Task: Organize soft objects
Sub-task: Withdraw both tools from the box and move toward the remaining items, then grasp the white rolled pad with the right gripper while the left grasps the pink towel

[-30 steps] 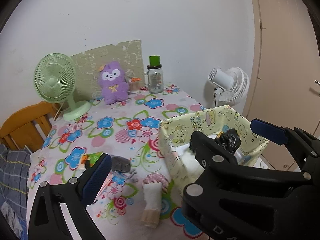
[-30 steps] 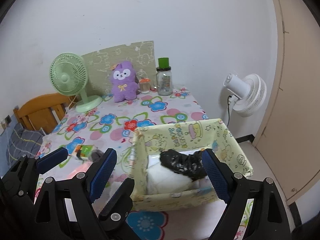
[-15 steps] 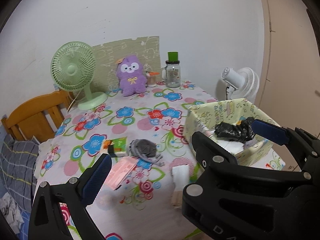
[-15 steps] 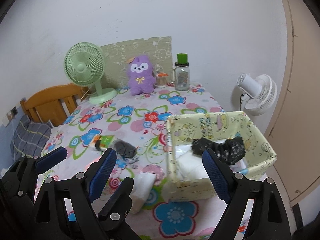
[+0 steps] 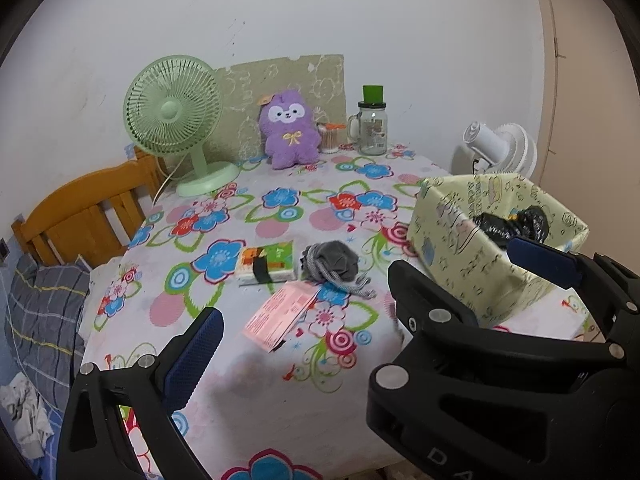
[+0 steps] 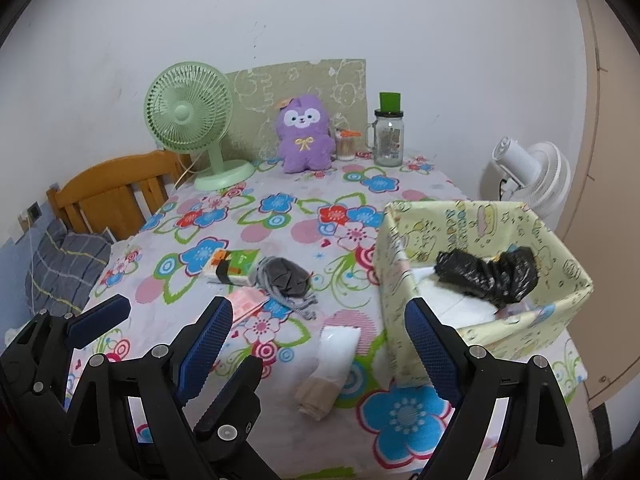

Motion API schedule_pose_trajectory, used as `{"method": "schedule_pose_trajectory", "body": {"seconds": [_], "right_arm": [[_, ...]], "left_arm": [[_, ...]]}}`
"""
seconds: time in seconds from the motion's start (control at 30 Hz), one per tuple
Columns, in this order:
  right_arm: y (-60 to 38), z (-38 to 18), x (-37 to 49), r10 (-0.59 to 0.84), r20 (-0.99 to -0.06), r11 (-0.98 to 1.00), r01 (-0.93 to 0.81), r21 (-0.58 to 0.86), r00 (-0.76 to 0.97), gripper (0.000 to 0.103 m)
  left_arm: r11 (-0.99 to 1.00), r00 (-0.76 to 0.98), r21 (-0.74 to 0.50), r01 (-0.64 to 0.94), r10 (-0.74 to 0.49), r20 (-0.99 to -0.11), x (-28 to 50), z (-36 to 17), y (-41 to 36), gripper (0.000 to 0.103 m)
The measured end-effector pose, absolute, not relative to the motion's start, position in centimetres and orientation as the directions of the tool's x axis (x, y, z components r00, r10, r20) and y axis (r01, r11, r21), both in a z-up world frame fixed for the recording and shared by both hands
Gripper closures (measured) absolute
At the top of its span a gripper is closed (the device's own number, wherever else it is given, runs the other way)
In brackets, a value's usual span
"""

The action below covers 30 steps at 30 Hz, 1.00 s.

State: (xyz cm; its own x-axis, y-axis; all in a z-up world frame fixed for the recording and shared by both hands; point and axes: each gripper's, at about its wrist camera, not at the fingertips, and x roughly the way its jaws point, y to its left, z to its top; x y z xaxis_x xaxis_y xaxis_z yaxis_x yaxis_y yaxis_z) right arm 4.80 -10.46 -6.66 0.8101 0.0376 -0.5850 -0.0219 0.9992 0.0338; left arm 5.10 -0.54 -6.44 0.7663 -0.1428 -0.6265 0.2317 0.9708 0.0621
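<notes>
Both cameras have been drawn back from the fabric storage box (image 6: 472,220) over the last second, so more of the flowered tablecloth (image 6: 280,208) is now taken in. The box is set at the right edge of the table, probably so that soft things can be dropped in from the near side; a crumpled black plastic bag (image 6: 486,276) and something white are already lying inside.

Still out on the cloth: a grey drawstring pouch (image 5: 332,262) near the middle, a green tissue pack (image 5: 266,262) just beside it on the left, a pink packet (image 5: 282,314) nearer the front edge, and a white rolled cloth (image 6: 332,356) close to the box's front corner. A purple plush toy (image 5: 290,130) is propped at the back edge against a patterned board, apparently as decoration.

The left gripper (image 5: 360,308) is held wide and empty above the pink packet. The right gripper (image 6: 320,344) is likewise spread, nothing between its pads, the rolled cloth framed between them; that looks the likely next pick.

Writing is printed on the box's inner wall but cannot be read with confidence; "DA" is seen moulded on the right gripper body.
</notes>
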Motion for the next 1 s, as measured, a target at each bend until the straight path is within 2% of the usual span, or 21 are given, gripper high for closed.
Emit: {"method": "schedule_pose_trajectory", "body": {"seconds": [0.53,0.83,1.0], "right_arm": [[-8.8,-12.0,6.6,0.018,-0.663,1.000,-0.001,0.026,0.748,0.014],[-8.9,-14.4,8.6,-0.009,-0.721,1.000,0.026,0.013,0.693,0.020],[-9.4,-15.9,9.9,-0.012,-0.760,0.999,0.039,0.018,0.650,0.027]], "left_arm": [[0.965,0.694,0.040,0.260,-0.158,-0.703,6.9,-11.5,1.1,0.001],[0.964,0.650,0.047,0.262,-0.140,-0.747,8.7,-13.9,0.9,0.002],[0.963,0.632,0.070,0.259,-0.114,-0.766,9.5,-14.9,0.5,0.002]]}}
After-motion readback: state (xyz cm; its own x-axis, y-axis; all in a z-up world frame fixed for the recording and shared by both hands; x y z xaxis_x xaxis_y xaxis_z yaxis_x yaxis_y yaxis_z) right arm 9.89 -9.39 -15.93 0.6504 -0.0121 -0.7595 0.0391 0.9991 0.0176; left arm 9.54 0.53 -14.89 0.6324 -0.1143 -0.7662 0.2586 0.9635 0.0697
